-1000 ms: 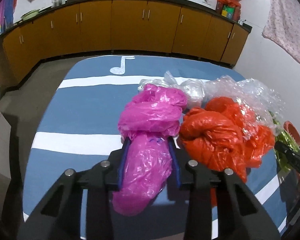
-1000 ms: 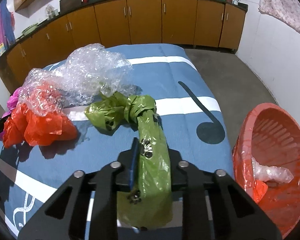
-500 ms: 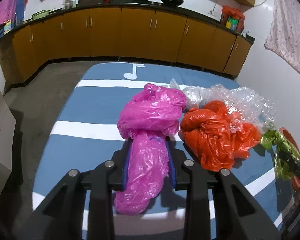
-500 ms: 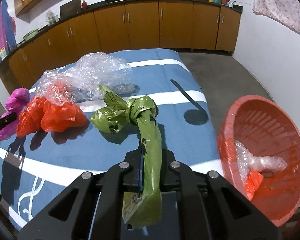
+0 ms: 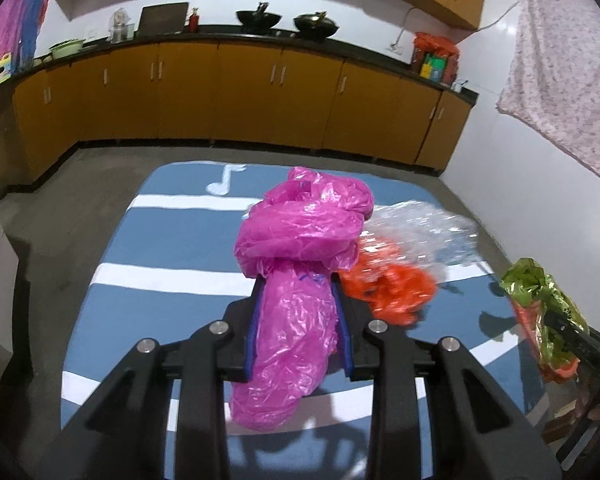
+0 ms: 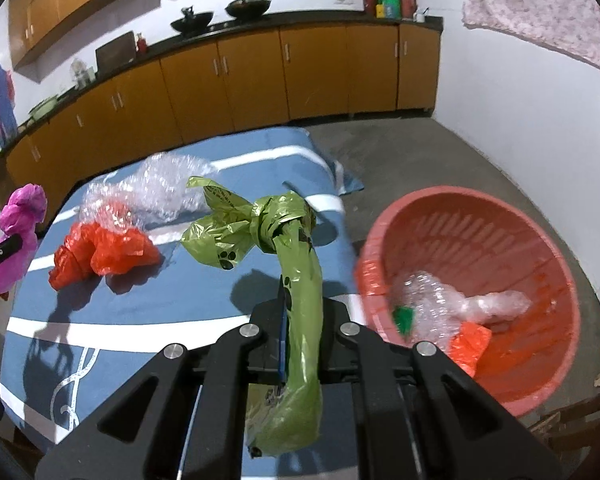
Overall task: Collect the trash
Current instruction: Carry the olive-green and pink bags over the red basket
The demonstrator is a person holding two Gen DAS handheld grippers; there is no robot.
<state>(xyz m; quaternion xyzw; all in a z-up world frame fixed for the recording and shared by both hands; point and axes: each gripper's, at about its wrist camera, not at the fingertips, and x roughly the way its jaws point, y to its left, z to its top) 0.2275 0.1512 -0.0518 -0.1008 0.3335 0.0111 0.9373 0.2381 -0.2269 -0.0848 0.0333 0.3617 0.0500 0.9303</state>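
My left gripper [image 5: 298, 300] is shut on a pink plastic bag [image 5: 304, 240] and holds it above the blue table [image 5: 148, 264]. My right gripper [image 6: 302, 304] is shut on a knotted green plastic bag [image 6: 260, 224], held in the air left of the red basket [image 6: 500, 224]. The basket holds clear wrap and orange and green scraps. An orange bag [image 6: 100, 248] and clear bubble wrap [image 6: 160, 184] lie on the table. The pink bag also shows at the left edge of the right wrist view [image 6: 18, 236], and the green bag at the right of the left wrist view [image 5: 540, 292].
The blue cloth with white stripes and music notes covers the table. Orange kitchen cabinets [image 5: 240, 96] line the far wall. A patterned cloth [image 5: 560, 80] hangs at the right. A grey floor [image 6: 400, 152] lies beyond the table.
Both grippers have risen with their bags off the table. The right one has swung toward the red basket, which now looms larger.
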